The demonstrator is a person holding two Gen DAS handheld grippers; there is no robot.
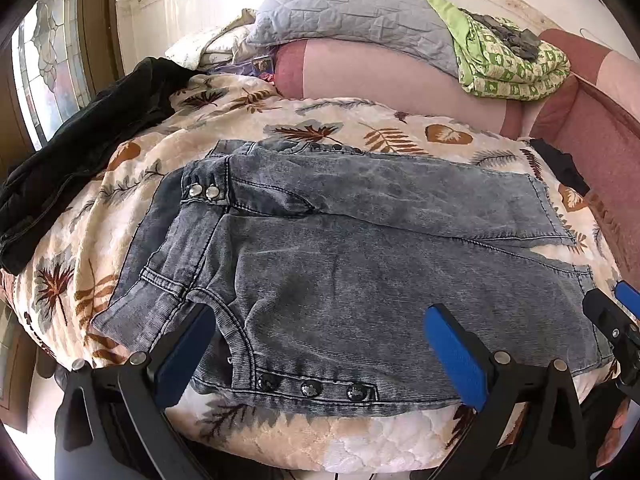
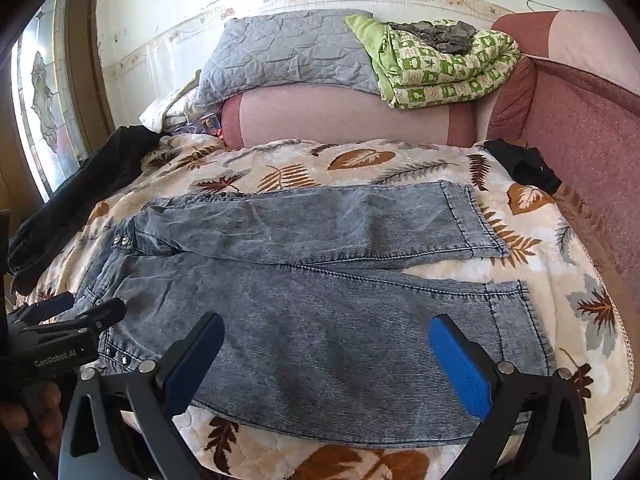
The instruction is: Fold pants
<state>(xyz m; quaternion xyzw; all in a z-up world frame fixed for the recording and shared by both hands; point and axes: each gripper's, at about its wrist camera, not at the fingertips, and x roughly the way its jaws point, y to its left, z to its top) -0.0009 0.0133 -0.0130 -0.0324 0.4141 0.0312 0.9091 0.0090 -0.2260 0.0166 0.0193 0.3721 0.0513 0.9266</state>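
Left wrist view, L to R: dark garment [image 1: 80, 136] heaped on the bed's left edge, apart from the pants [image 1: 340, 260]. Pants lie flat, unfolded, on the leaf-print blanket [image 1: 248, 108], waistband at left, both legs running right w/ hems near the blanket's right side. Near leg's long edge sits just inside the bed's front edge. Left gripper [image 1: 318, 342] hovers over the waist/hip area by the front studs, fingers [image 1: 456, 356] spread wide, holding nothing. Right gripper [image 1: 618, 308] pokes in at far right by the near hem.

Right wrist view, L to R: left gripper [image 2: 70, 312] at the waistband end, then the right gripper [image 2: 326, 354] over the near leg's mid part, fingers [image 2: 460, 364] wide apart, gripping nothing. Bare blanket strip shows btwn the two leg hems and beyond them to the right. Small black cloth [image 2: 520, 164] sits at the far right corner, clear of the pants. Pillow [image 2: 288, 52] and green quilt [image 2: 436, 64] lie on the pink bolster [image 2: 320, 116] behind.
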